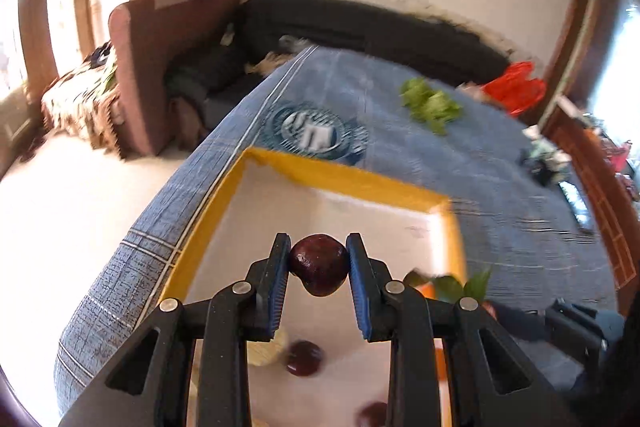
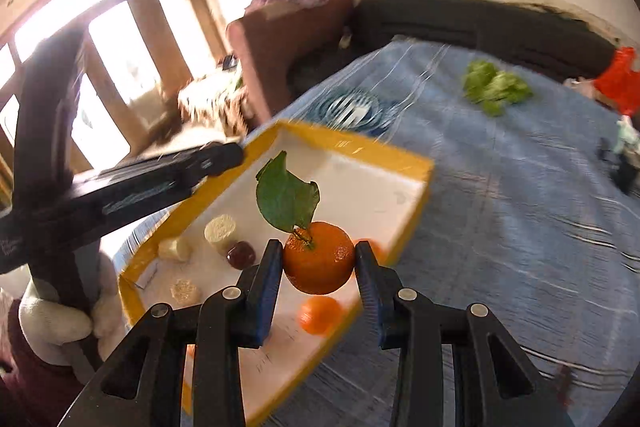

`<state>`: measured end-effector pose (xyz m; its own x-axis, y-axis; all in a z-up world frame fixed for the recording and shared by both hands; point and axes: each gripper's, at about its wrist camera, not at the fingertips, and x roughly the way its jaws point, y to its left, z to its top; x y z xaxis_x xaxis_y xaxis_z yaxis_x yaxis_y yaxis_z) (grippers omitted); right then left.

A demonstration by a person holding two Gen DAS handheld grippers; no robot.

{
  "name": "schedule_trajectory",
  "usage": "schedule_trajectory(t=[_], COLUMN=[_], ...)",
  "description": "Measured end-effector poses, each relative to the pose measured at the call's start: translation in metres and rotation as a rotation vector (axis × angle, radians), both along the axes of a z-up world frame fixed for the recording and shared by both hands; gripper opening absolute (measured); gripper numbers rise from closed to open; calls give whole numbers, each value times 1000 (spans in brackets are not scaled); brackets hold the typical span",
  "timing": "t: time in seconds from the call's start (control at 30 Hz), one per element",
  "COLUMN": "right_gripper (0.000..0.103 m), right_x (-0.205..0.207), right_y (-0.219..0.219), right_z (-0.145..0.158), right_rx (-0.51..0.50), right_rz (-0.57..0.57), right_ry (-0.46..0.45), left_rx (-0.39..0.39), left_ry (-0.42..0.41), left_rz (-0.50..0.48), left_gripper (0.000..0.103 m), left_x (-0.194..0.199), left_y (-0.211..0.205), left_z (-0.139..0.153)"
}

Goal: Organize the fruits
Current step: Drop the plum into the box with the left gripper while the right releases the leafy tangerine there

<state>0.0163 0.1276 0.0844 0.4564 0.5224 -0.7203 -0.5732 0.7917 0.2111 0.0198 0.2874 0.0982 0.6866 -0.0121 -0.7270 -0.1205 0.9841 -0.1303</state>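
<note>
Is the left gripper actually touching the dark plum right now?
Touching. The left wrist view shows the left gripper with both blue-padded jaws pressed against opposite sides of the dark plum, holding it above the yellow-rimmed tray.

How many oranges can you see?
3, maybe more hidden. One leafy orange is held in the right gripper. A second orange lies in the yellow tray. A third orange peeks out behind the fingers.

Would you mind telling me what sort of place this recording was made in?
Probably a home living room: a long black sofa against the wall, a brown armchair, and a table under a blue checked cloth.
</note>
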Motion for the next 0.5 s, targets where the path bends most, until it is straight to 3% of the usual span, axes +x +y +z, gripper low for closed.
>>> schedule_trajectory(t=[0.2, 0.4, 0.5], right_gripper=[41, 42, 42], right_x=[11, 13, 11], right_y=[42, 54, 54], right_z=[-34, -47, -49], right_rx=[-93, -146, -146], right_rz=[41, 59, 60], right_ry=[20, 13, 7], left_rx=[12, 12, 19], left_ry=[72, 86, 73], left_rz=[40, 46, 57], left_gripper=[27, 28, 39], left_x=[17, 20, 15], left_y=[17, 20, 22], left_z=[-31, -39, -37])
